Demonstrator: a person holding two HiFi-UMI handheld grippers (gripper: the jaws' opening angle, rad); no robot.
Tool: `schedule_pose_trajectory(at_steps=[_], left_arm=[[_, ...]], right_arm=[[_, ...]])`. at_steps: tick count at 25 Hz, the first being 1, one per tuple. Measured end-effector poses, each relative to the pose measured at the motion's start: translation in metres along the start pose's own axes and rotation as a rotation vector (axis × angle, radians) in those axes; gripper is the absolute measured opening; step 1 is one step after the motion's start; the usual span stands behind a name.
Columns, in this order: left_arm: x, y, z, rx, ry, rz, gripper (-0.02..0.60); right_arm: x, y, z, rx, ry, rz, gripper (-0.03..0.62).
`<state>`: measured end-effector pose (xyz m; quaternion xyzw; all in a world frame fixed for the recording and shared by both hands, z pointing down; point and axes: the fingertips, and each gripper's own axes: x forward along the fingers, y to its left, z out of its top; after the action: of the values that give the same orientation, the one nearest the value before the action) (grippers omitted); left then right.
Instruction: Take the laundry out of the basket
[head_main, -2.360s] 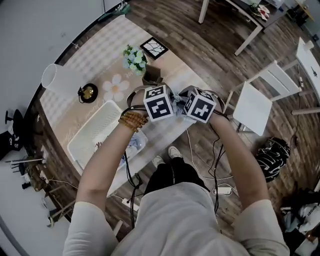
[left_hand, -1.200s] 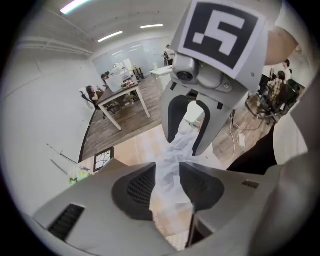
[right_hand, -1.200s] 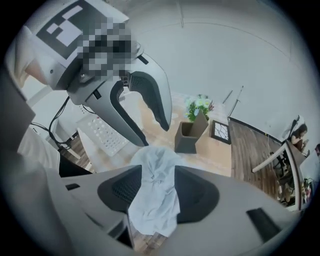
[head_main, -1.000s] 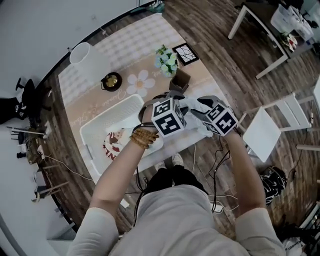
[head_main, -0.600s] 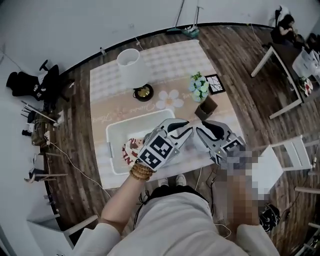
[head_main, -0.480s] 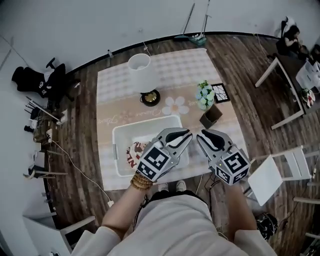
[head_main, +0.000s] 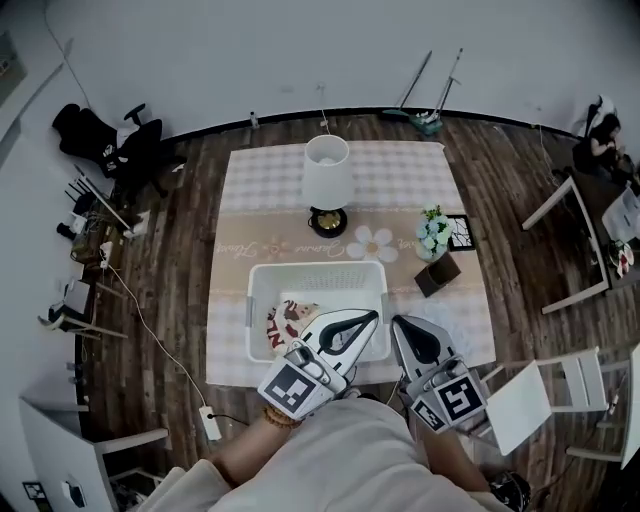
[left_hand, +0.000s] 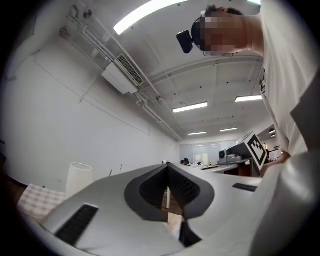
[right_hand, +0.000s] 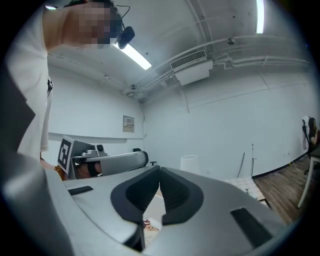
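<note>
A white rectangular plastic basket (head_main: 318, 268) lies lengthwise along the near edge of the desk (head_main: 262, 200), crumpled red-printed white laundry (head_main: 284, 322) inside. The left claw (head_main: 372, 317) and right claw (head_main: 397, 323) have just closed, both empty.

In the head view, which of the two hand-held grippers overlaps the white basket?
The left hand-held gripper: its tip covers the near right corner of the basket, while the right hand-held gripper shows just beside the basket.

overhead view, two level views, lamp (head_main: 326, 172) common
</note>
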<state>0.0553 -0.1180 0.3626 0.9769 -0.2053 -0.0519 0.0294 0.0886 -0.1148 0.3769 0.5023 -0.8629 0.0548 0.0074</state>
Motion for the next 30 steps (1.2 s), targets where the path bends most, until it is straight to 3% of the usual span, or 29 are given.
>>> schedule_pose_trajectory(at_steps=[6,11,24,28,29,30], left_arm=[[0.004,0.005,-0.005,-0.021,0.009,0.033,0.025],[-0.02,0.018,-0.007,-0.011,0.032,0.084,0.031],[-0.122,0.074,-0.005,0.044,0.068,0.354,0.029],[-0.128,0.077,-0.012,0.025,0.092,0.351,0.035],[-0.126,0.076,-0.015,0.02,0.104,0.338,0.046],[-0.125,0.076,-0.017,0.02,0.116,0.325,0.097]], right_arm=[[0.001,-0.011,-0.001,-0.01,0.011,-0.012,-0.002],[0.017,0.006,-0.005,-0.023,0.023,0.0,0.0],[0.085,0.09,-0.023,-0.018,0.051,0.238,0.0],[0.092,0.095,-0.031,-0.045,0.09,0.256,0.02],[0.093,0.094,-0.033,-0.063,0.102,0.254,0.049],[0.093,0.093,-0.036,-0.085,0.114,0.252,0.051]])
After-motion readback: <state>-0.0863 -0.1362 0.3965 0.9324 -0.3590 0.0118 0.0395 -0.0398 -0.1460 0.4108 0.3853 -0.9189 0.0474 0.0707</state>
